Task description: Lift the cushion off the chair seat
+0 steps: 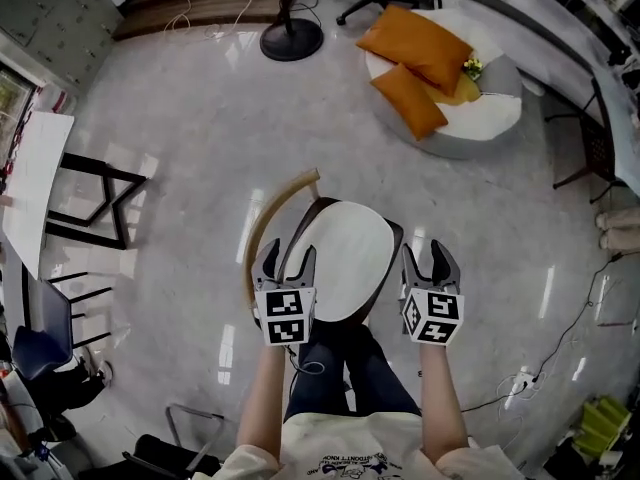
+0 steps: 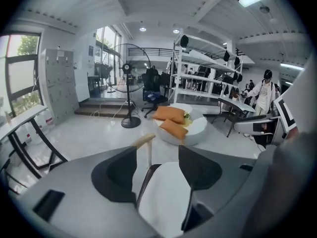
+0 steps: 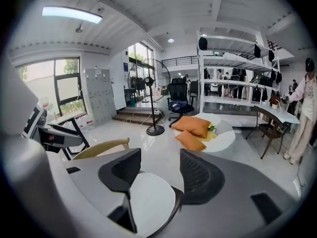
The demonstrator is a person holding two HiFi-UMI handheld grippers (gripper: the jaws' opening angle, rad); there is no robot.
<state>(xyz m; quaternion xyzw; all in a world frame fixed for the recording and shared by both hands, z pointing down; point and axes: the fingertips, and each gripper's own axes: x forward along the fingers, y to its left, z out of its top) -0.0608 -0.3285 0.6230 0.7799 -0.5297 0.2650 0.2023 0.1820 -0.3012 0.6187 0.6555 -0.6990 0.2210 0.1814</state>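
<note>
Below me, the cushion (image 1: pixel 345 258) lay on the chair (image 1: pixel 268 210) between my left gripper (image 1: pixel 289 258) and right gripper (image 1: pixel 426 258); I held both with jaws apart, empty.

- 1 chair (image 1: pixel 268 216), curved wooden back rail
- 1 white cushion (image 1: pixel 345 258), on the chair seat
- 2 grippers: left gripper (image 1: pixel 289 253), right gripper (image 1: pixel 425 251)
- 1 round white pouf (image 1: pixel 490 118)
- 2 orange pillows on the pouf: larger pillow (image 1: pixel 418 44), smaller pillow (image 1: pixel 410 100)
- 1 small yellow item (image 1: pixel 462 90) beside the pillows, too small to identify
- 1 standing fan (image 1: pixel 291 39)
- 1 black office chair (image 3: pixel 178 93)
- 1 white-topped table (image 1: pixel 35 183) at the floor's left edge
- 1 grey locker bank (image 3: pixel 96 95)
- 1 white shelving rack (image 3: pixel 237 57)
- 1 bystander (image 3: pixel 304 108) clearly seen, possibly more figures by the rack, too small to count
</note>
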